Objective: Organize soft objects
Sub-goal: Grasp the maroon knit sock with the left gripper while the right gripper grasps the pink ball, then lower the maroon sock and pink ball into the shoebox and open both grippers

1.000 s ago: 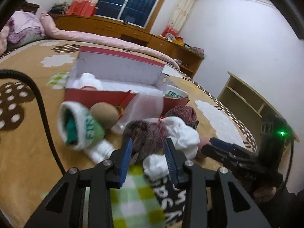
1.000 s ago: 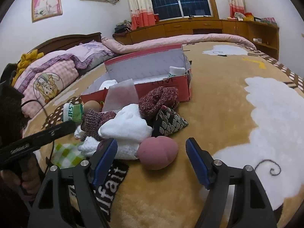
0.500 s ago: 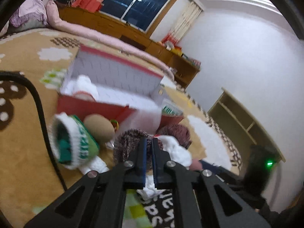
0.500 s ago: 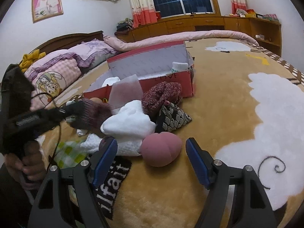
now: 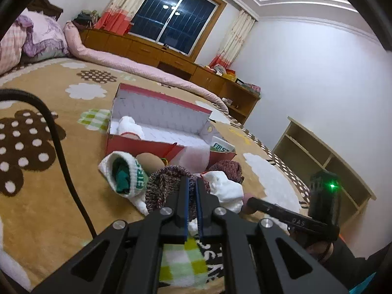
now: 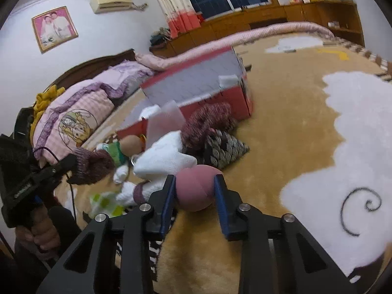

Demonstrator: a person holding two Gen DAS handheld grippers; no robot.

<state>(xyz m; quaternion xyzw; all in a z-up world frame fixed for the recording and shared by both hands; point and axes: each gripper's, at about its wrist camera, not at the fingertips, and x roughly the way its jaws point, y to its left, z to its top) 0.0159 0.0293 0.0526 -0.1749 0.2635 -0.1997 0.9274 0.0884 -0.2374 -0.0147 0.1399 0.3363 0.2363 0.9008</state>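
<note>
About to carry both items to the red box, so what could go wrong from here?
The left claw pinches only an edge of the purple knit sock, so it could slip out on the way. The right claw, whose jaws have just been closing, squeezes the round pink sponge, which might pop free. The red box has a translucent sheet leaning at its front, which could snag.

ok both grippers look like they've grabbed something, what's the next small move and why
Probably lift the right gripper and carry the pink ball toward the red box: its jaws have just closed onto the ball. The left gripper already holds the maroon knit sock clear of the pile.
</note>
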